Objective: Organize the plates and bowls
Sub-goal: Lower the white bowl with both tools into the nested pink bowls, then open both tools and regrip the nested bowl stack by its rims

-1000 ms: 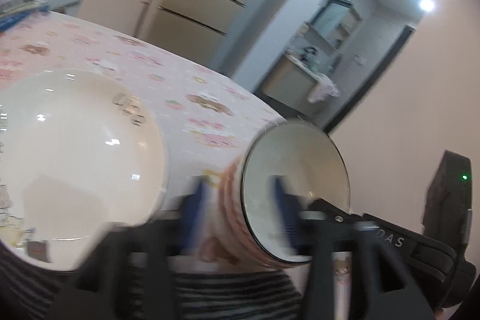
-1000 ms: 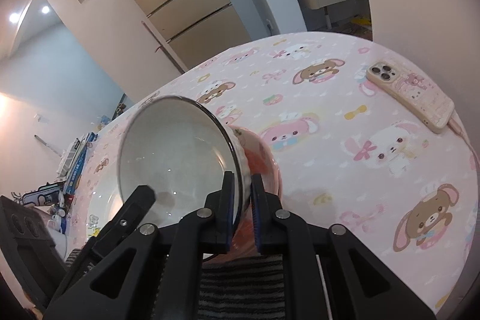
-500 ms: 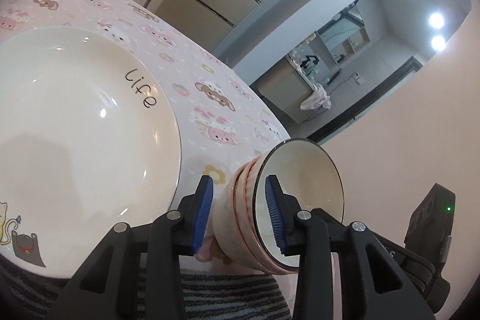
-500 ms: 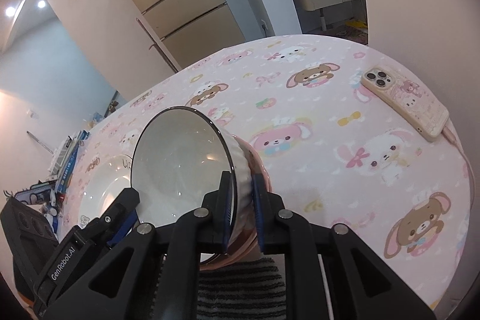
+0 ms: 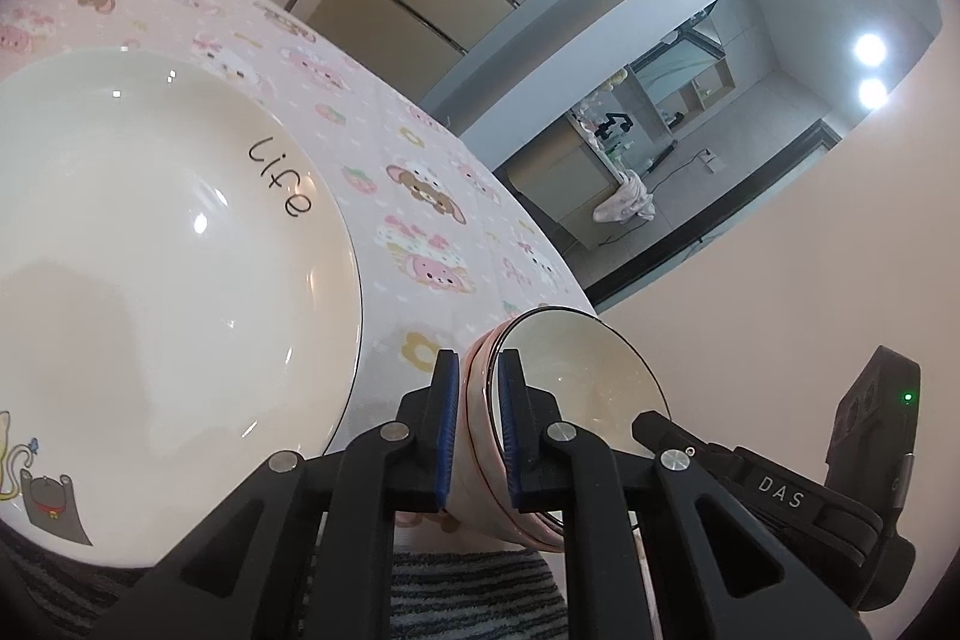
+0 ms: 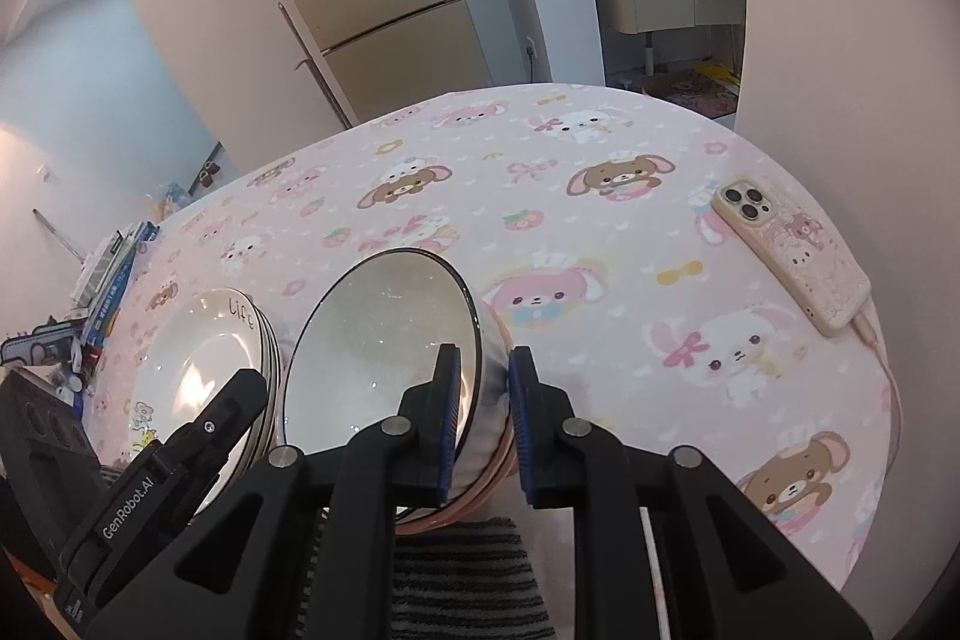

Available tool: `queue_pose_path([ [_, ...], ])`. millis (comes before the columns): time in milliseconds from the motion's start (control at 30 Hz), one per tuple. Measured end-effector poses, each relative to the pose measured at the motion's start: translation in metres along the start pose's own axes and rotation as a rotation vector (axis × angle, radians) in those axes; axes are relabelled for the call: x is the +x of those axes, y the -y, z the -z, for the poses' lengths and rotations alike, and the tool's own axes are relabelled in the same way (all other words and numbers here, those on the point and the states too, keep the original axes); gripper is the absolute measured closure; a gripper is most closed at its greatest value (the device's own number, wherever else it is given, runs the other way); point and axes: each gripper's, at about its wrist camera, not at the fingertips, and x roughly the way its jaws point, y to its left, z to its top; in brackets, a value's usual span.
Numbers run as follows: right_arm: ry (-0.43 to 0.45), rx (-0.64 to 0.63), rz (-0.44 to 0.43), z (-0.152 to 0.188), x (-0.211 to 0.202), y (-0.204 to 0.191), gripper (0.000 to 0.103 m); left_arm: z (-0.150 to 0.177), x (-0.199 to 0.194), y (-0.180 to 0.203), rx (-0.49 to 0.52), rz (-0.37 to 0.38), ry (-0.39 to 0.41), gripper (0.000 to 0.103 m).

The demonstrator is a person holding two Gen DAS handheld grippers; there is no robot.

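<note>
A second ago the left gripper (image 5: pixel 478 424) stood wide around the bowl (image 5: pixel 576 388); now its blue pads clamp the rim. The right gripper (image 6: pixel 485 421) still pinches the opposite rim, and the bowl hangs tilted just above the pink table (image 6: pixel 600 220) beside the stacked plates (image 6: pixel 204 358). The top plate reads "Life". One gripper is lettered "GenRobot.AI", the other "DAS". Both point downward.

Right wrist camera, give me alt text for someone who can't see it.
The right gripper clamps the rim of a tilted bowl, beside stacked plates on a pink cartoon tablecloth. A phone lies at right.
</note>
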Motion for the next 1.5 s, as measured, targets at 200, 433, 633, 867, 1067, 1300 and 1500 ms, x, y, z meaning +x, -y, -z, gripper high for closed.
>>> queue_pose_path([
  [200, 0.046, 0.011, -0.023, -0.005, -0.008, 0.002, 0.087, 0.000, 0.003, 0.001, 0.006, 0.000, -0.017, 0.090],
  [433, 0.030, 0.020, -0.038, -0.006, 0.005, 0.008, 0.092, 0.000, 0.003, 0.003, 0.014, -0.005, -0.014, 0.090],
  [633, 0.021, 0.055, -0.084, -0.006, 0.016, 0.017, 0.093, 0.001, 0.000, 0.007, 0.038, -0.009, -0.004, 0.088],
  [867, 0.048, 0.041, -0.135, -0.004, 0.017, 0.024, 0.091, 0.002, -0.003, 0.012, 0.062, -0.018, 0.018, 0.040],
  [1067, 0.042, 0.170, -0.229, 0.008, 0.030, 0.052, 0.066, 0.000, -0.005, 0.005, 0.027, 0.004, 0.022, 0.035],
  [1300, 0.040, 0.173, -0.302, 0.010, 0.010, 0.052, 0.045, 0.003, -0.010, 0.012, 0.068, 0.018, 0.032, 0.034],
  [1500, 0.077, 0.094, -0.285, 0.018, -0.008, 0.038, 0.034, 0.006, -0.003, 0.026, 0.124, 0.001, -0.002, 0.031],
])
